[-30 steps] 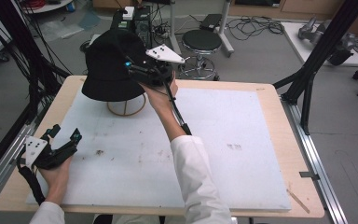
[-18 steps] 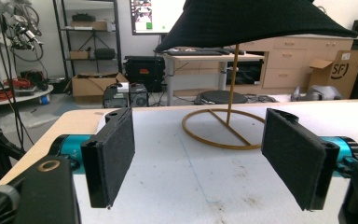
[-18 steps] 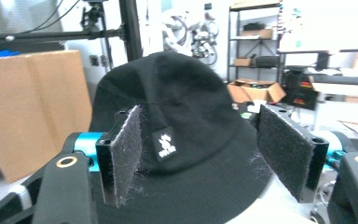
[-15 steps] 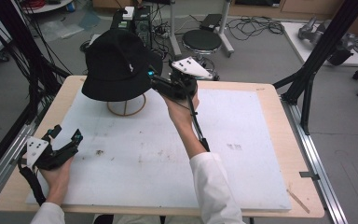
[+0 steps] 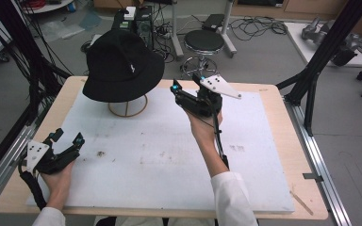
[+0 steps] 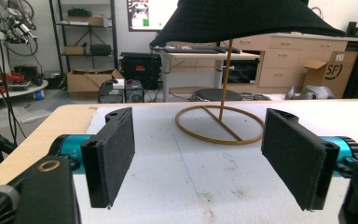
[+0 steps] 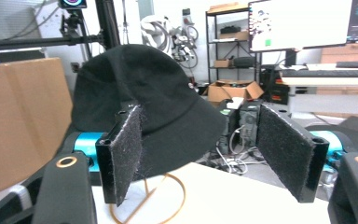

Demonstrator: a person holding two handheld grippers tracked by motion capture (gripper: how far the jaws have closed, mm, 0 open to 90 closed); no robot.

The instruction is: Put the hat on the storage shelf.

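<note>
A black bucket hat [image 5: 122,63] sits on a gold wire stand [image 5: 127,106] at the back left of the white mat [image 5: 169,160]. My right gripper [image 5: 186,84] is held above the mat to the right of the hat, apart from it, with its jaws open and empty. In the right gripper view the hat [image 7: 140,98] hangs beyond the open gripper [image 7: 205,149], partly behind the left pad [image 7: 127,149]. My left gripper [image 5: 69,136] rests at the mat's front left, open and empty. In the left gripper view, the stand's ring [image 6: 219,123] and the hat brim [image 6: 242,18] lie past the gripper [image 6: 203,158].
The mat lies on a wooden table [image 5: 273,94] framed by black struts [image 5: 311,75]. Behind the table are a round stool [image 5: 203,42], cables and computer cases [image 5: 133,19] on the floor. Faint stains mark the mat [image 5: 99,153] near the left hand.
My right gripper has drawn away from the hat's brim, moving right and toward the person, jaws still open. The hat stays on its stand. The left gripper has not moved.
</note>
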